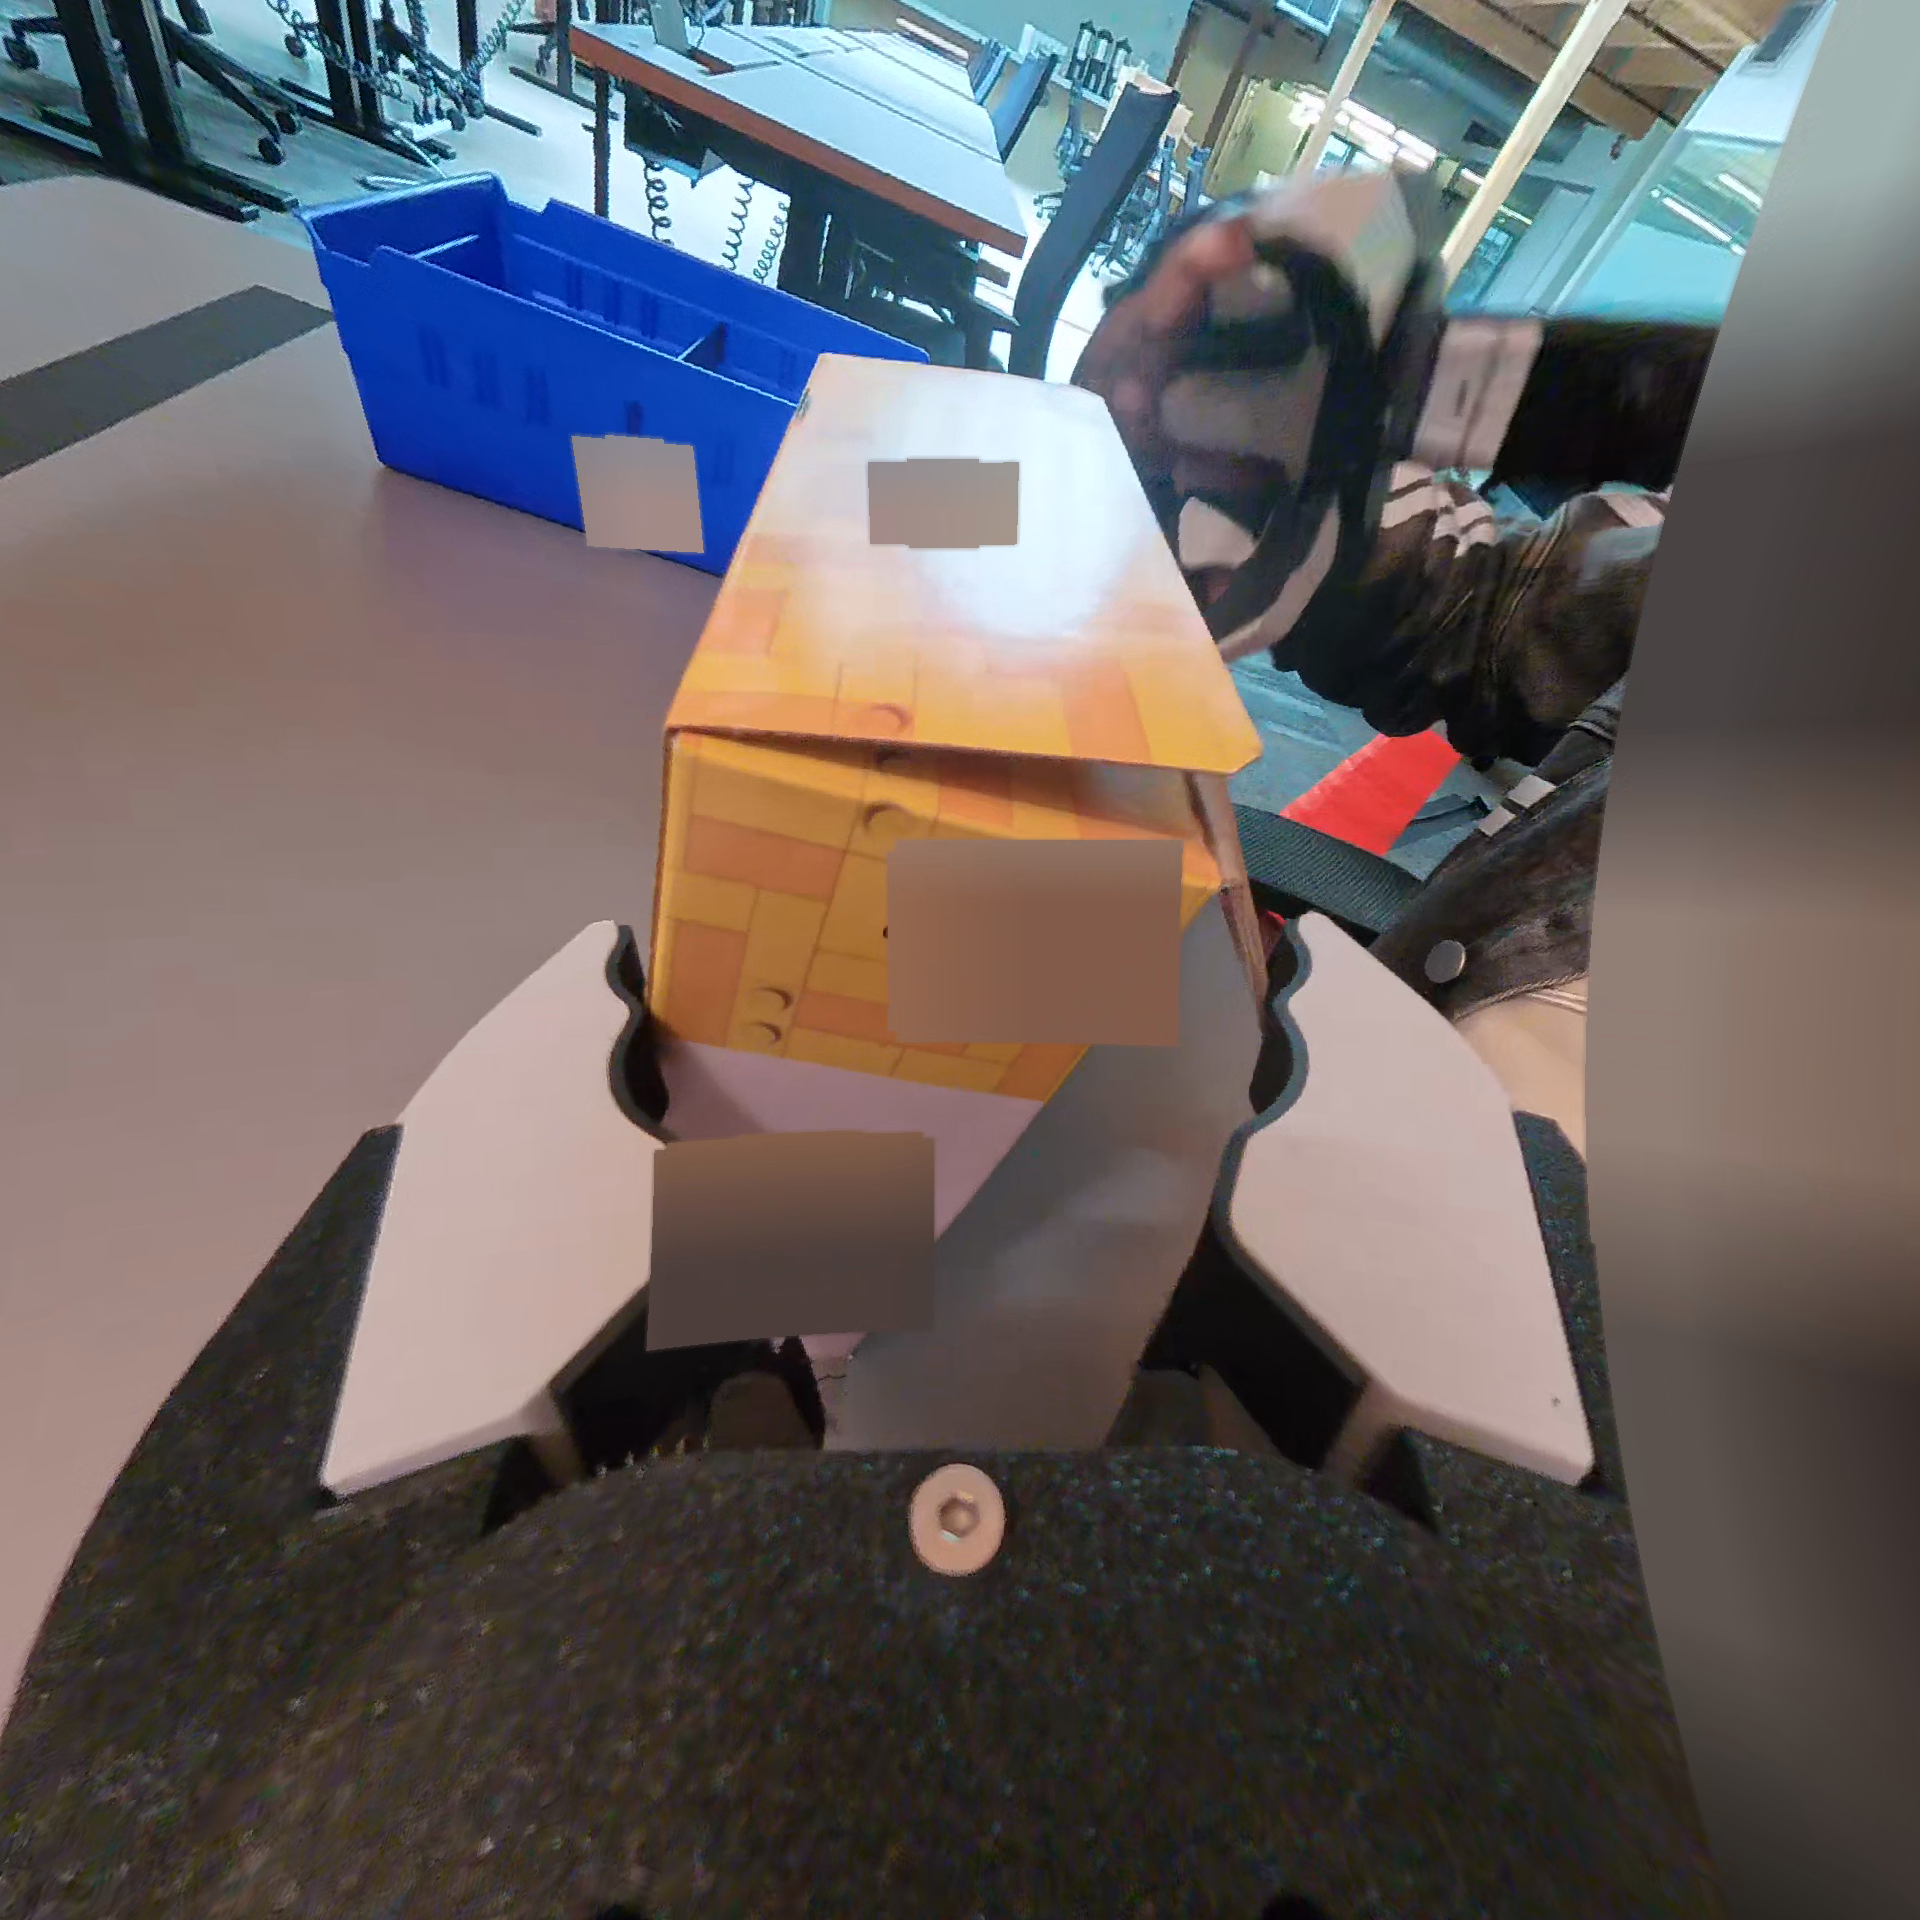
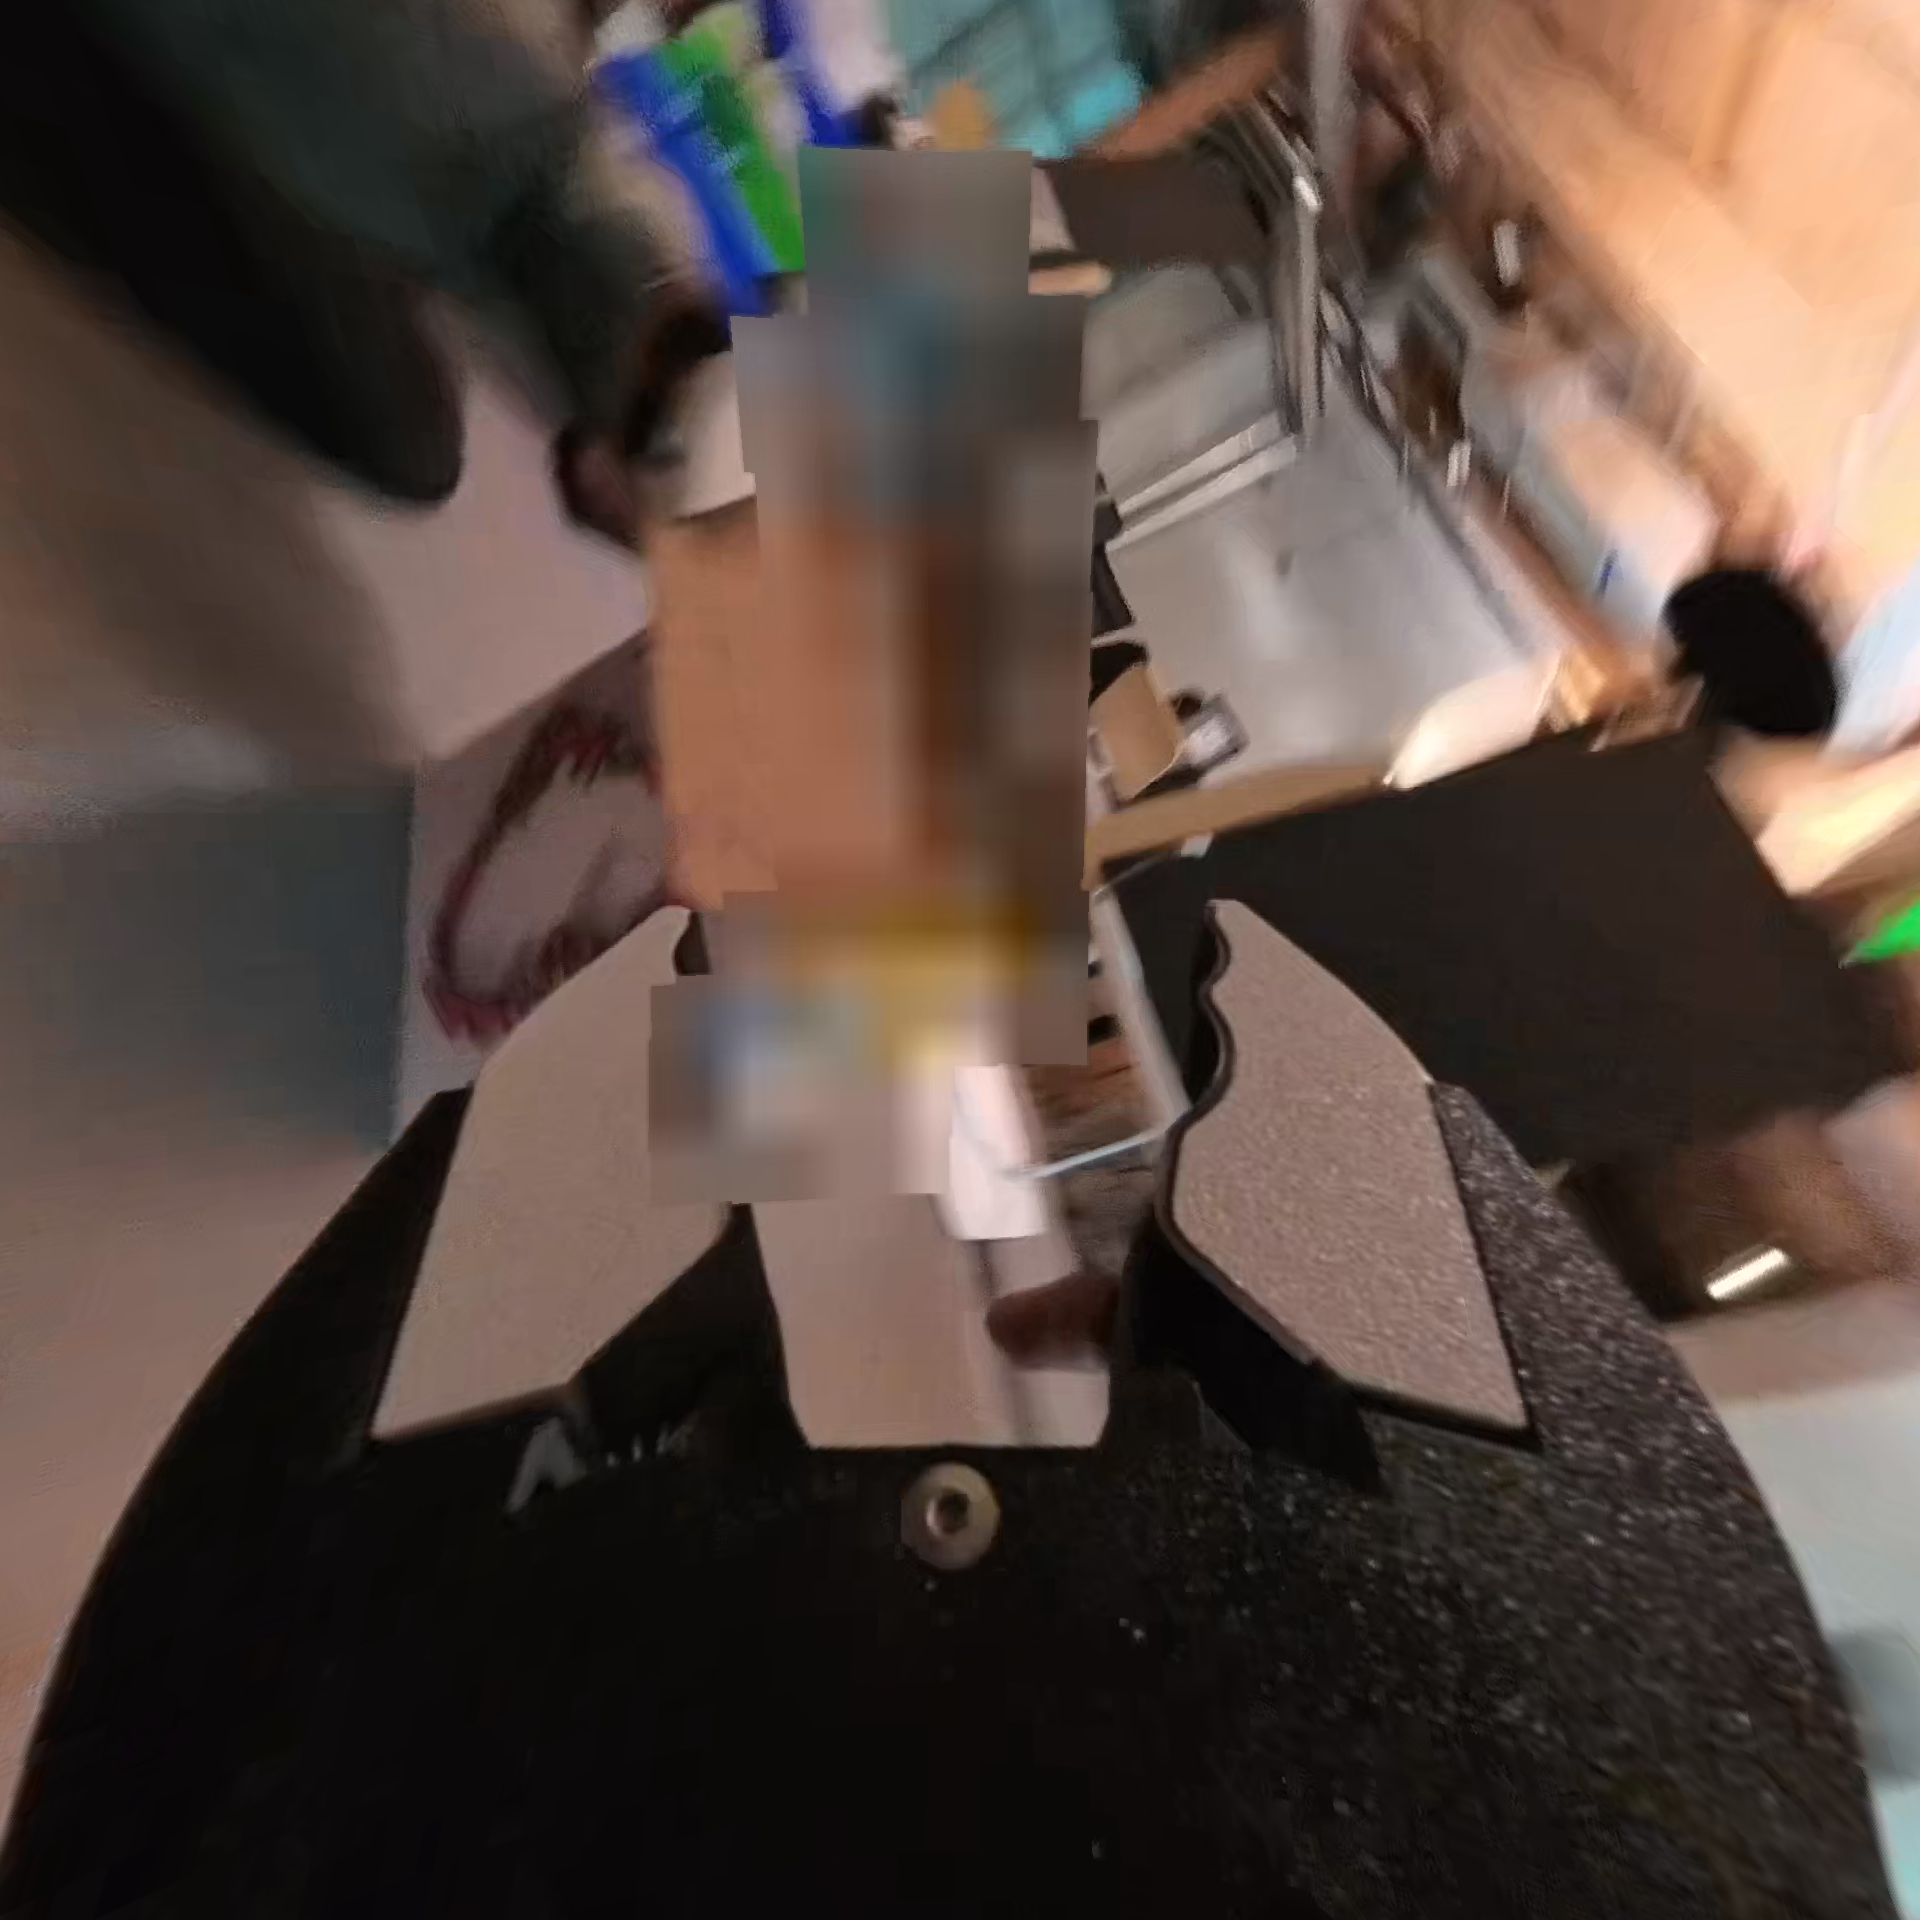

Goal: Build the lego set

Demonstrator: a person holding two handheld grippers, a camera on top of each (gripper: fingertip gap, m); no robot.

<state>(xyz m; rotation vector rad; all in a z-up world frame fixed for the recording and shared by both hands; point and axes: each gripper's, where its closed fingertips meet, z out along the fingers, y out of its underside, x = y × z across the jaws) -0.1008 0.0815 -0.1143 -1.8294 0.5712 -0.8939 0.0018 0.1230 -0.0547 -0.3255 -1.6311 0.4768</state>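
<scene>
**Left wrist view: yellow box between spread fingers, flap loose**

Left wrist view, nearest first: left gripper (image 1: 951, 1023) spread wide, pale fingers (image 1: 499, 1195) flanking the near end of the lego box (image 1: 831, 831) without pinching it. Left fingertip at or just beside the box's near corner; contact not certain. Right fingertip just beside the loose edge on the other side, apart from the panel.

Box: yellow-orange cardboard with a brick pattern, lying long-ways on the grey table (image 1: 260, 779), running away from the camera. Top flap (image 1: 956, 582) raised a little and overhanging the near end, a dark gap beneath it. So: opening stage, nothing built yet, contents unseen.

Handling, as a judgement: thin glossy card, light, likely to slide on the smooth tabletop and to dent under a hard squeeze. Best held across the two long side walls near the closed corners, where the folds stiffen it. Flap edge better for a shallow pinch and a lift, not for carrying. Loose parts inside may shift when tilted.

Farther off: blue bin (image 1: 540, 374) behind and left of the box, close but seemingly not touching. Right gripper (image 1: 1288, 332) blurred in the air beyond the box's far right corner, a dark sleeve behind it.

Right wrist view: heavy motion blur and mosaic. Right gripper (image 2: 945, 997) with fingers set well apart; nothing clearly held, though the patch hides the gap.
</scene>
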